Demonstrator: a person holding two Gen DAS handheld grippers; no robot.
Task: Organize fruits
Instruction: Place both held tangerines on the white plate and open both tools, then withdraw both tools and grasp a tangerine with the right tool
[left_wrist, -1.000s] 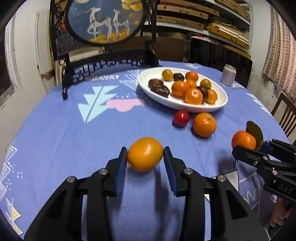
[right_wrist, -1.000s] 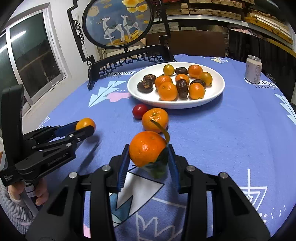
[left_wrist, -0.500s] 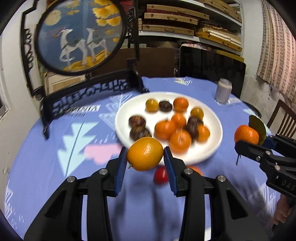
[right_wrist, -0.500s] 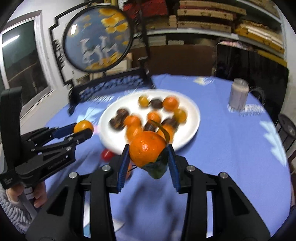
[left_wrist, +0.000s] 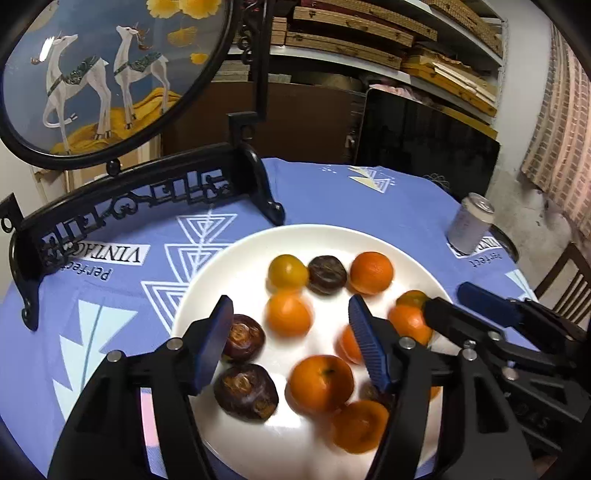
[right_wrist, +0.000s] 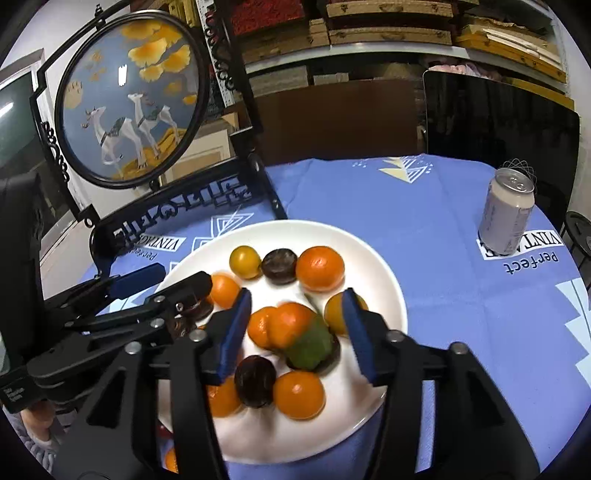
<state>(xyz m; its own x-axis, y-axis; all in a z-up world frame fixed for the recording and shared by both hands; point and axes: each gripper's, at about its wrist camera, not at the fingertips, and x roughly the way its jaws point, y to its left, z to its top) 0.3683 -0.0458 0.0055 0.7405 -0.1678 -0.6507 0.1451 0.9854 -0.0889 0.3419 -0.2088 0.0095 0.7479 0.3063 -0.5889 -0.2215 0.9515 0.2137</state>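
Observation:
A white plate (left_wrist: 229, 258) (right_wrist: 384, 273) on the blue cloth holds several oranges, dark fruits and yellow fruits. My left gripper (left_wrist: 291, 343) is open and empty above the plate's near left; a blurred orange (left_wrist: 288, 314) lies below between its fingers. My right gripper (right_wrist: 295, 332) is open and empty above the plate's middle; an orange with a green leaf (right_wrist: 291, 325) lies on the pile below it. The right gripper also shows at the right of the left wrist view (left_wrist: 480, 314), and the left gripper at the left of the right wrist view (right_wrist: 159, 284).
A black carved stand with a round deer picture (left_wrist: 92, 70) (right_wrist: 129, 110) stands behind the plate on the left. A drink can (left_wrist: 471, 225) (right_wrist: 508, 214) stands at the back right. A red fruit (right_wrist: 162, 432) lies on the cloth near the plate's front.
Both grippers moved over the plate and opened. The orange from the left gripper and the leafed orange from the right gripper now lie on the plate.

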